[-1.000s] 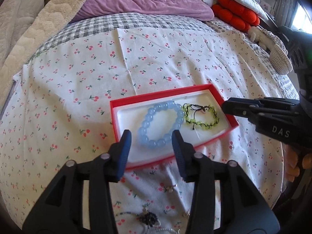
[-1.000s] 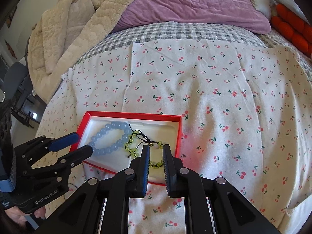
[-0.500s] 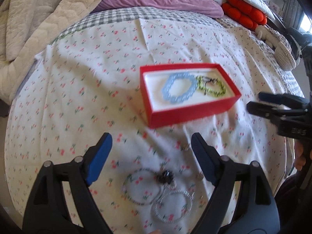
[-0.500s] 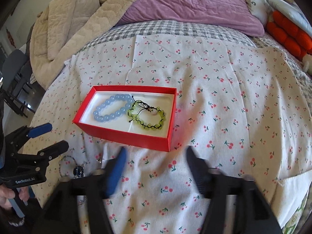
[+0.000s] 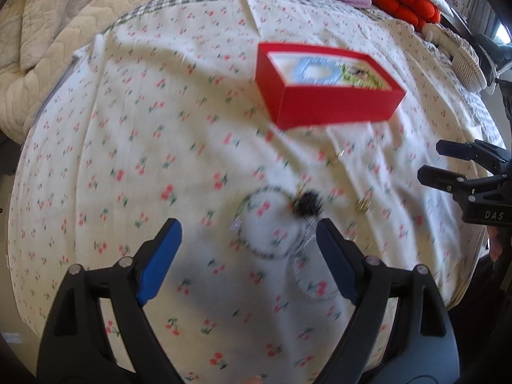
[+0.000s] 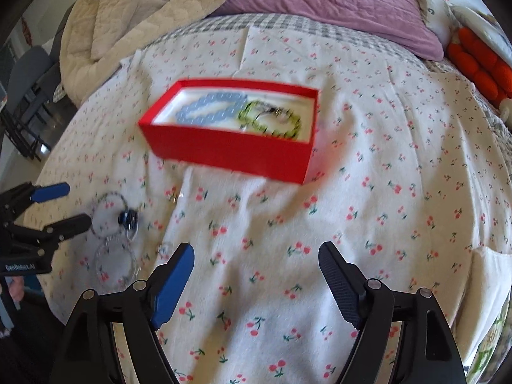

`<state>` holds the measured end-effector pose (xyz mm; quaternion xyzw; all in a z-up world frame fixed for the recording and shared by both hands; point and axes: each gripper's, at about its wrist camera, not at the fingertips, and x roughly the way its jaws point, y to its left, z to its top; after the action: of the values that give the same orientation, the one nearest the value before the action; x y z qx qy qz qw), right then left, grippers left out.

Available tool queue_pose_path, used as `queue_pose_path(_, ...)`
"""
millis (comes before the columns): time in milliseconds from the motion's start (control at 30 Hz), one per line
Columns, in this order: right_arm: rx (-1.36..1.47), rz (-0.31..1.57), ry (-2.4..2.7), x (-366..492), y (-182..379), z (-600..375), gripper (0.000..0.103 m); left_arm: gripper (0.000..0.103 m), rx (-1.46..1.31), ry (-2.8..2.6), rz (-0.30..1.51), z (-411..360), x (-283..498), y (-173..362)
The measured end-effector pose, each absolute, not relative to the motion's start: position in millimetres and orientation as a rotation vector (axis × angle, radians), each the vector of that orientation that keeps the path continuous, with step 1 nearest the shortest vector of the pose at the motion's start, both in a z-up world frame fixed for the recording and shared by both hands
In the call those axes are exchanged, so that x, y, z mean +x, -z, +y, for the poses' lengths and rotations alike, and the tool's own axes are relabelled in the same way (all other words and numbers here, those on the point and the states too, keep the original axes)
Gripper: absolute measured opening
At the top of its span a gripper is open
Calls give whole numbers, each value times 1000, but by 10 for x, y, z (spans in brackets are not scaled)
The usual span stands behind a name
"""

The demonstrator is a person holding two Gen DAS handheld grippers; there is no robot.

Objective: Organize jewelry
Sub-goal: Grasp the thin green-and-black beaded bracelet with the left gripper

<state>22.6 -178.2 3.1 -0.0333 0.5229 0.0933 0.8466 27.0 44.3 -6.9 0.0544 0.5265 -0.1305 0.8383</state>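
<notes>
**On the cherry-print sheet: box filled, rings loose**

Inside the red box [image 6: 230, 150] lie a blue bead bracelet [image 6: 211, 108] and a green one [image 6: 272, 118]. Wire hoops [image 5: 272, 224] rest nearby. Left gripper [image 5: 246, 256], marked "GenRobot.AI", spread, empty; right gripper [image 6: 256, 281], marked "DAS", opening, empty.

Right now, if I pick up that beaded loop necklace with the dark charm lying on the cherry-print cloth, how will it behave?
The beaded loop necklace would likely go limp and dangle, since its strands lie flat in loose rings. It looks thin, so probably light. The dark charm may swing and drag the second loop, which seems attached.
</notes>
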Motion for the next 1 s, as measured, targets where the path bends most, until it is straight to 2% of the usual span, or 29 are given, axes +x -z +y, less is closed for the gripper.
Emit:
queue_pose_path(367, -106, 1124, -257, -93, 255, -1491, 81, 86, -14, 245, 1117, 901, 161, 257)
queue_pose_path(433, -111, 1118, -263, -119, 258, -1450, 81, 81, -48, 263, 1107, 928, 150, 242)
queue_pose_path(600, -130, 1098, -299, -129, 226, -1315, 81, 53, -81, 306, 1098, 860, 211, 245)
queue_pose_path(767, -156, 1088, -319, -101, 228, -1221, 81, 42, -69, 343, 1128, 671, 313, 341)
queue_pose_path(833, -162, 1087, -329, -96, 232, -1191, 81, 35, -36, 337, 1134, 591, 337, 374)
queue_pose_path(900, -166, 1086, -333, -92, 237, -1173, 81, 12, -8, 327, 1140, 544, 345, 391)
queue_pose_path(1000, -169, 1083, -344, -82, 236, -1135, 81, 6, 11, 311, 1148, 544, 333, 377)
